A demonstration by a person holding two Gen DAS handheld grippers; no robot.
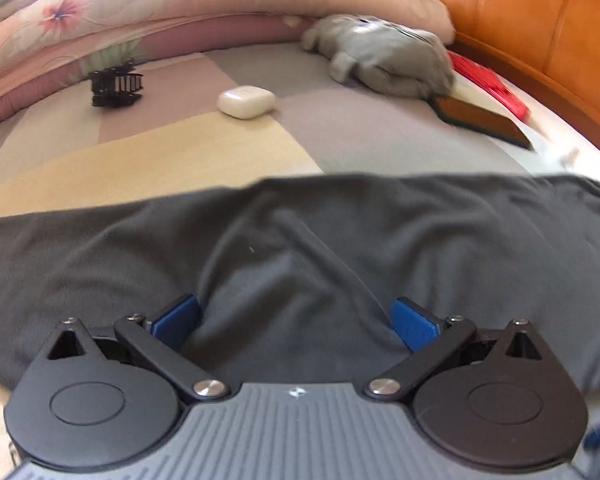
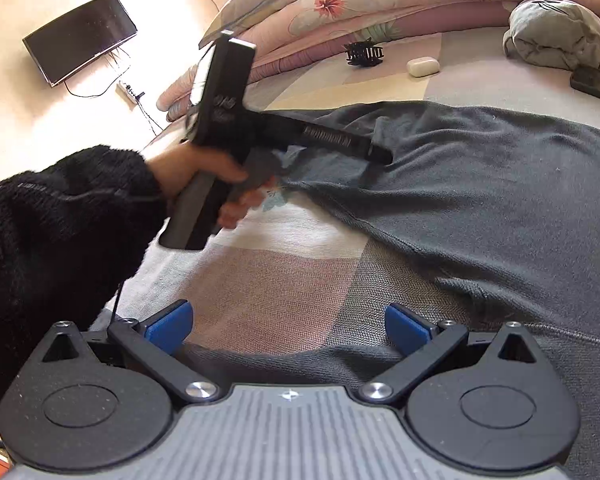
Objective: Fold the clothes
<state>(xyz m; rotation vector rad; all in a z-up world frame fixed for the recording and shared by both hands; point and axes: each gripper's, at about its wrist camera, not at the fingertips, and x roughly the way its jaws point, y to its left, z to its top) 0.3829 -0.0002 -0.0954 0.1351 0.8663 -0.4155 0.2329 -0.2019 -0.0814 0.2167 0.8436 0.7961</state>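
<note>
My jaws were released on both grippers, left gripper (image 1: 296, 320) and right gripper (image 2: 288, 330), over one dark garment (image 1: 340, 232) on the bed (image 1: 180, 148).

Bare bed (image 1: 188, 148) is lying open between the garment (image 1: 420, 232) and the far clutter. A hair clip (image 1: 116, 84), an earbud case (image 1: 246, 101), a grey bundle (image 1: 384, 56) and a book (image 1: 480, 118) are blocking the far strip. Bedding (image 1: 140, 12) is walling off the back. Bare bed is showing under the right tool (image 2: 288, 330).

dark grey garment (image 1: 300, 240) on a beige, grey and mauve checked sheet (image 1: 180, 148).
</note>
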